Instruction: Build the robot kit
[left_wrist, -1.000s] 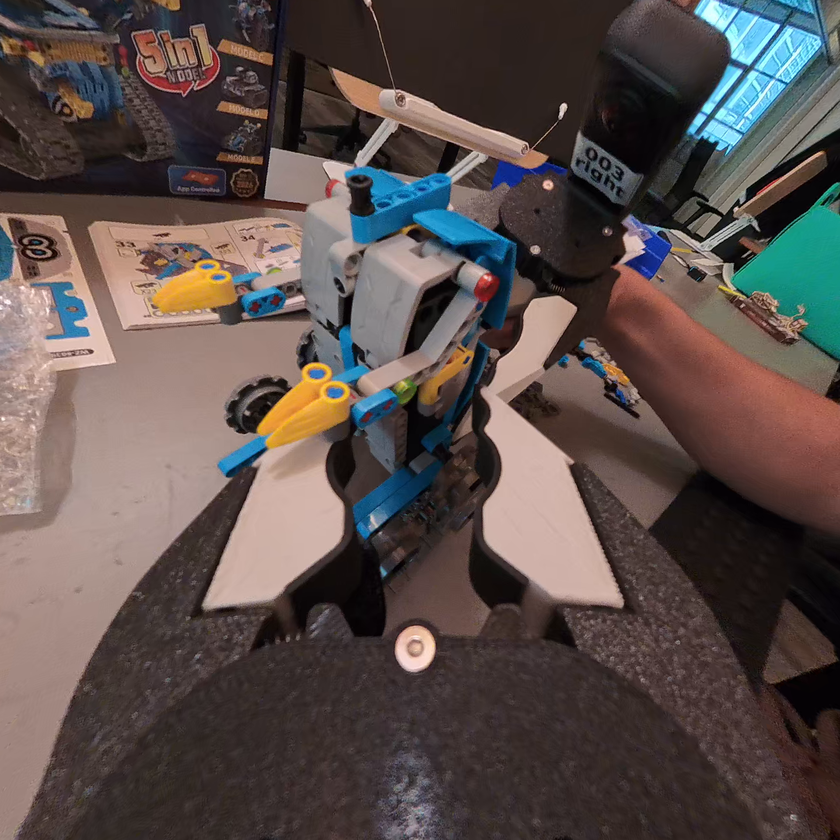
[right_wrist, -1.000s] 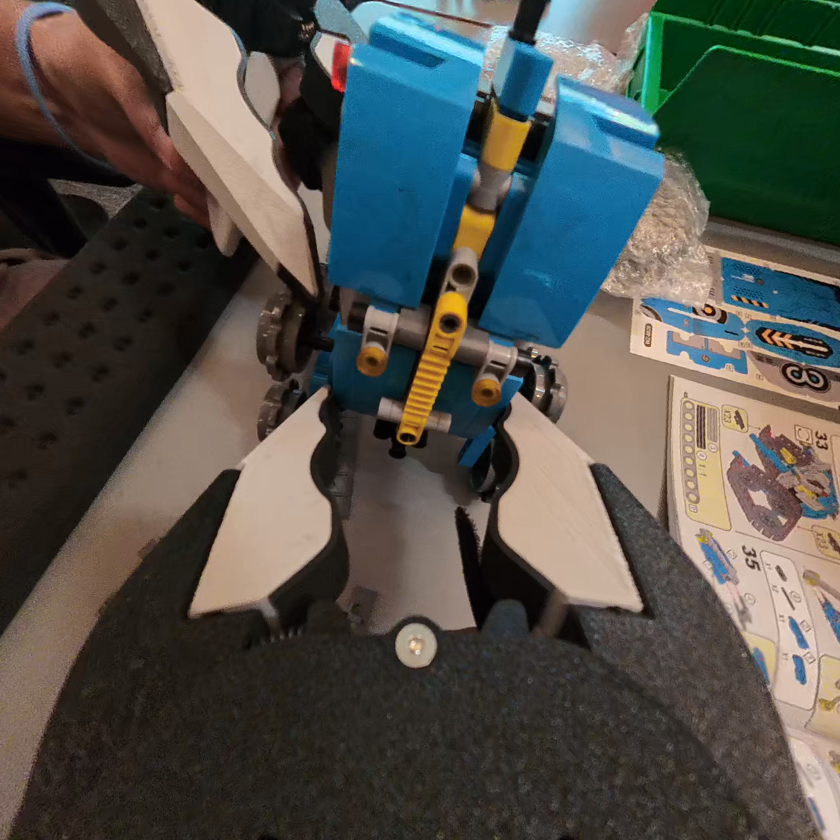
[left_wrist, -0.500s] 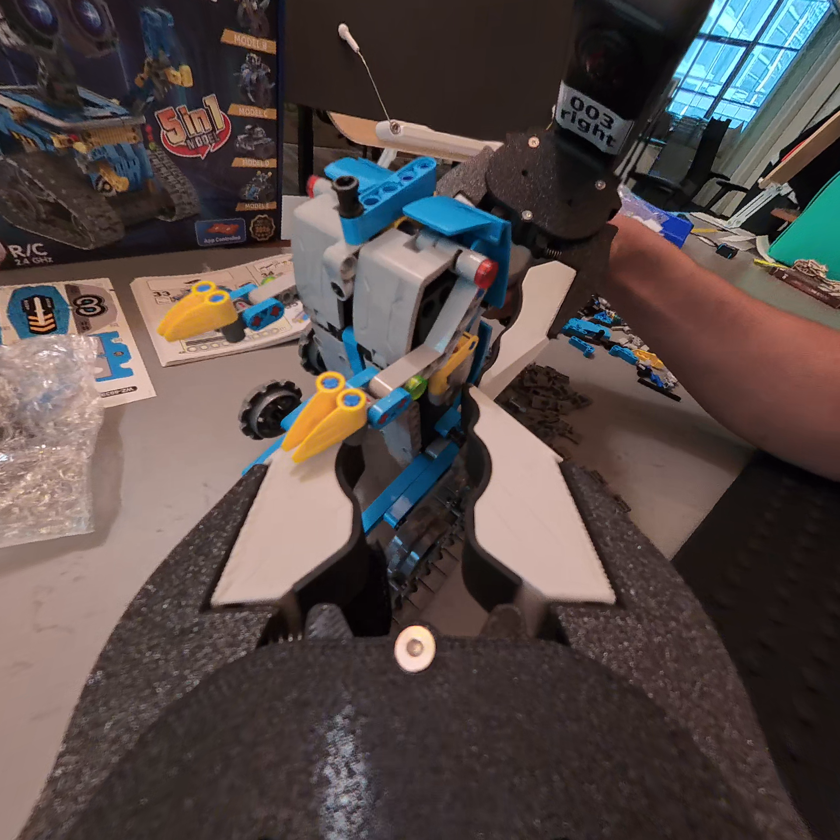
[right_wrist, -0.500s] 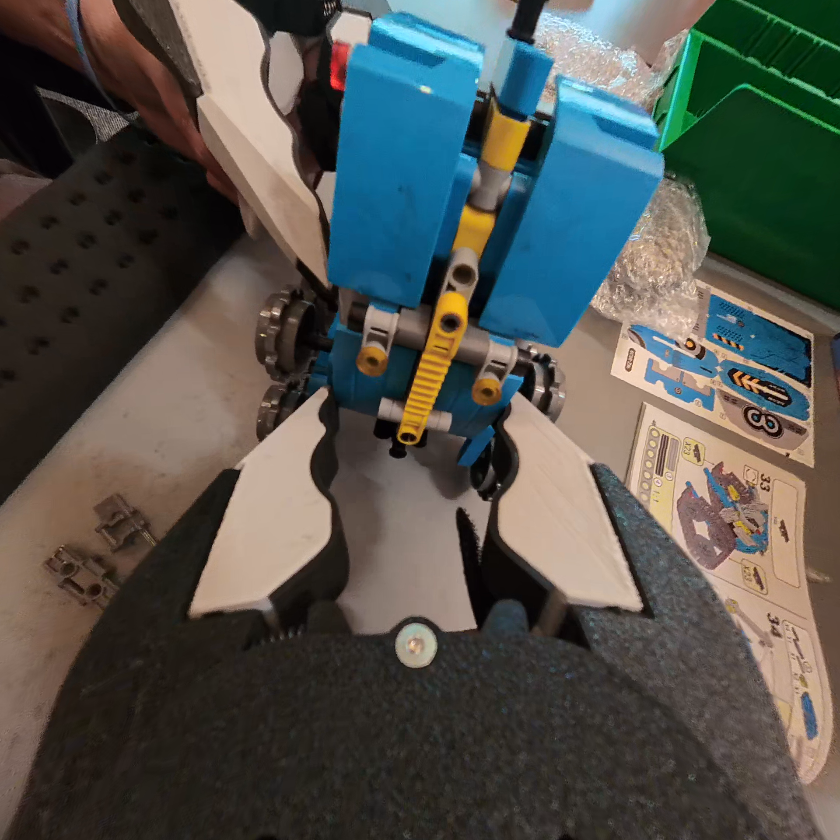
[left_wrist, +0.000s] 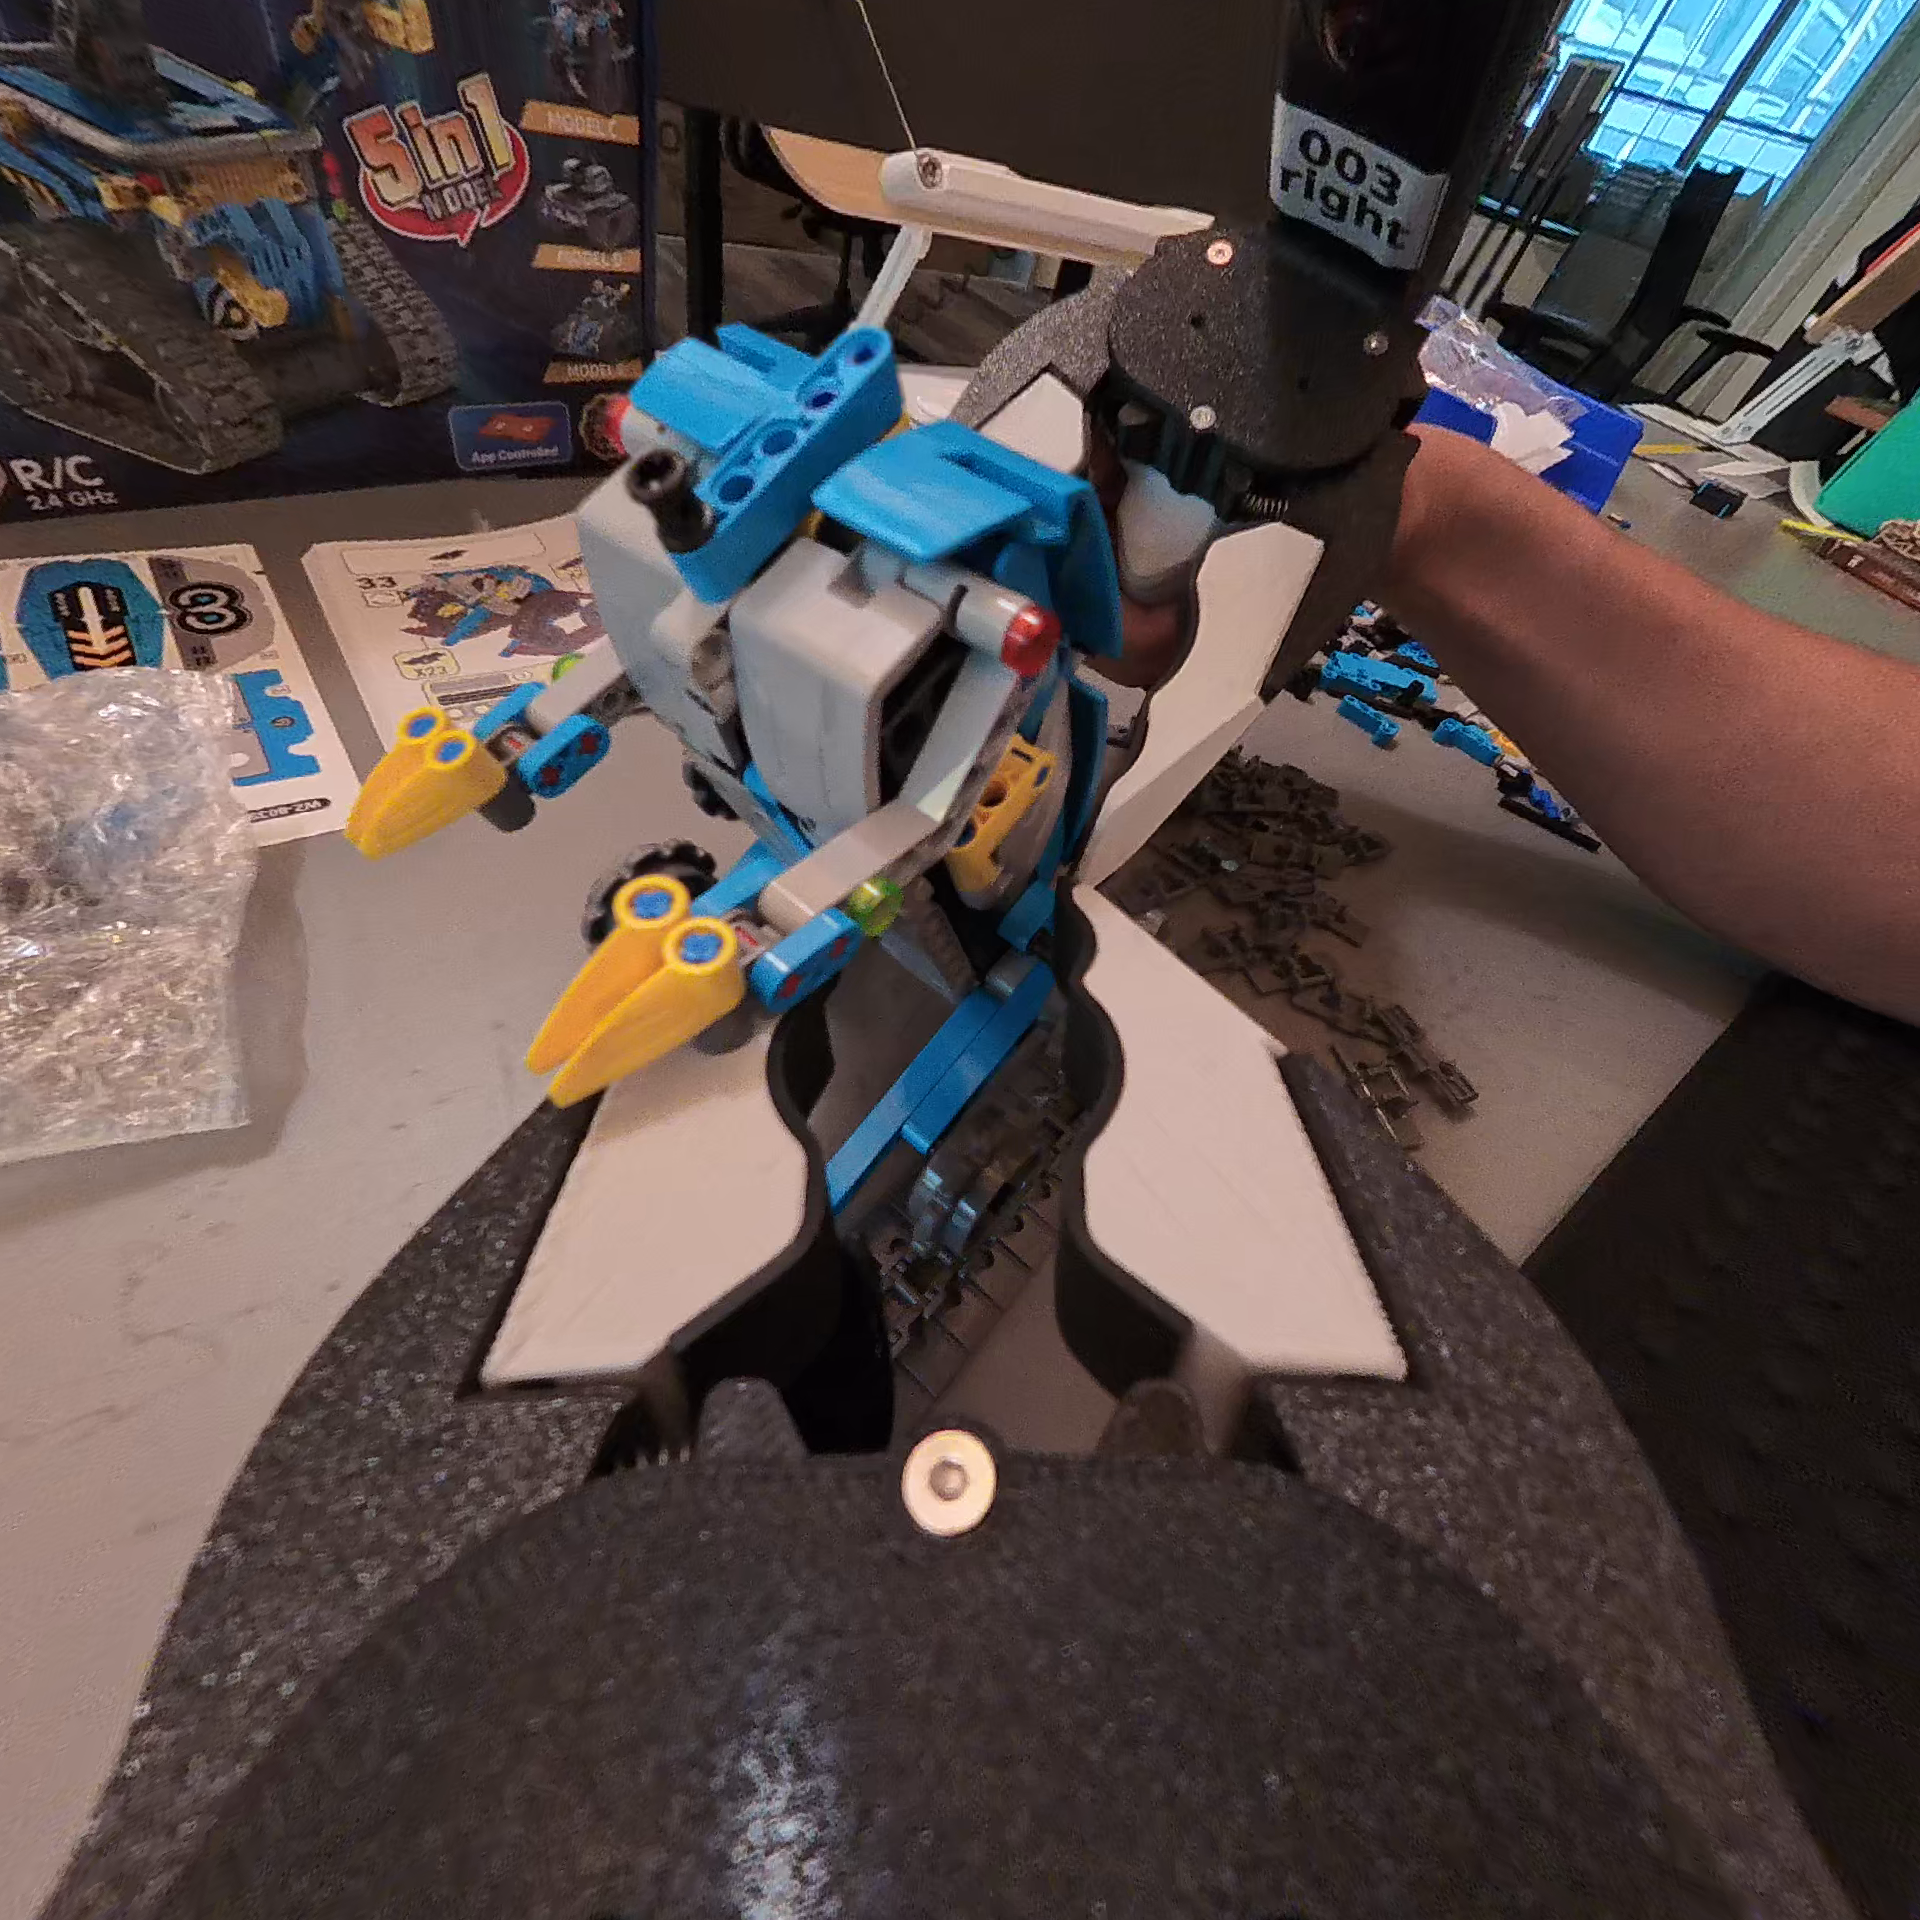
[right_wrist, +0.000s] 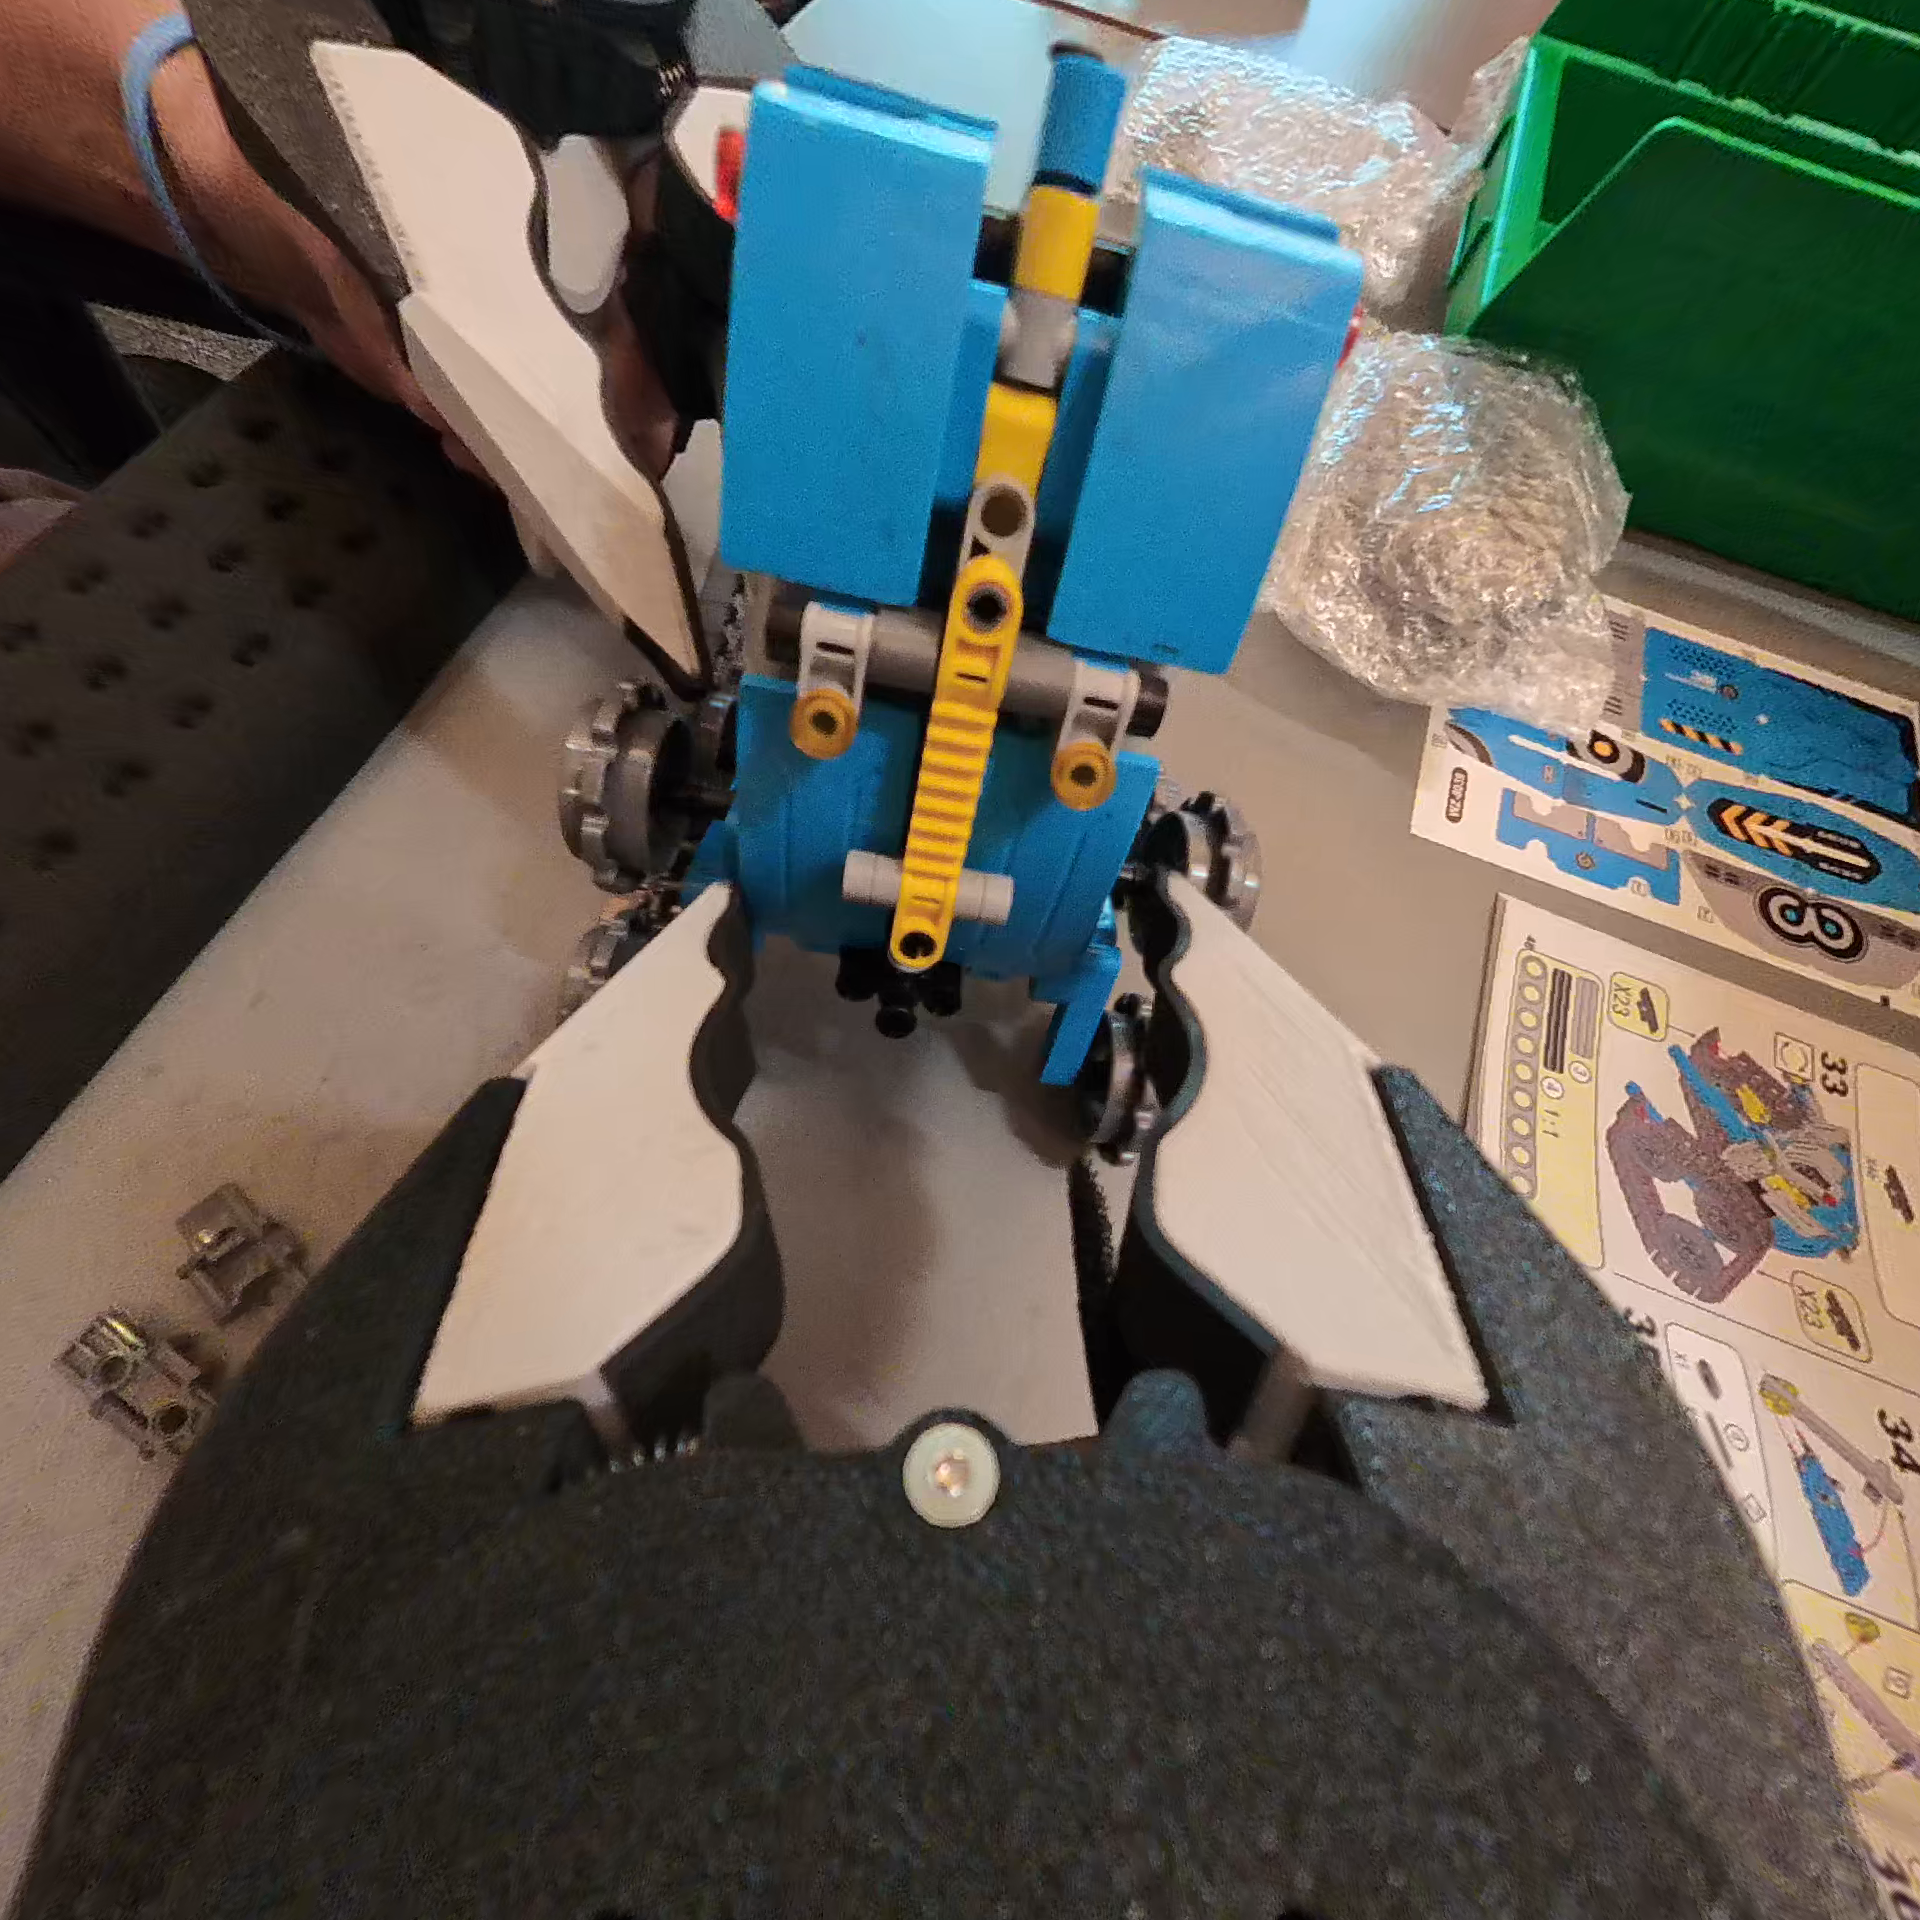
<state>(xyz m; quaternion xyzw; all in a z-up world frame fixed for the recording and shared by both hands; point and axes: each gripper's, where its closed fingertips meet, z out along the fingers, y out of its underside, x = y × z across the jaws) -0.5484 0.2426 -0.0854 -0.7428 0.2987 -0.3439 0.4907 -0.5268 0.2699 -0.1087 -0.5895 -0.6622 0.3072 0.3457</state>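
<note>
both grippers close in on the blue and grey brick-built robot model (left_wrist: 862, 707) from opposite sides. left gripper (left_wrist: 940, 987) has its white fingers spread partway around the model's lower blue frame and grey track, pressed to it as far as i can tell. right gripper (right_wrist: 935, 914) is spread about as wide as the blue base, its fingertips (right_wrist: 1174, 914) set against the base and the small grey sprocket wheels (right_wrist: 613, 779); whether it truly grips is hard to say.

the model stands over the grey table (left_wrist: 156, 1299), long axis roughly vertical but leaning. its front, with two yellow claws (left_wrist: 634, 997) on short arms, points down toward the left wrist camera and to its left. its back, two flat blue panels with a yellow toothed bar (right_wrist: 951, 769) between them, faces the right wrist camera.

nearby lie an instruction booklet (right_wrist: 1714, 1195), a sticker sheet (right_wrist: 1683, 810), crumpled clear plastic bags (right_wrist: 1444, 520), green bins (right_wrist: 1714, 260), the printed toy box (left_wrist: 291, 239), and a pile of dark track links (left_wrist: 1299, 914).
</note>
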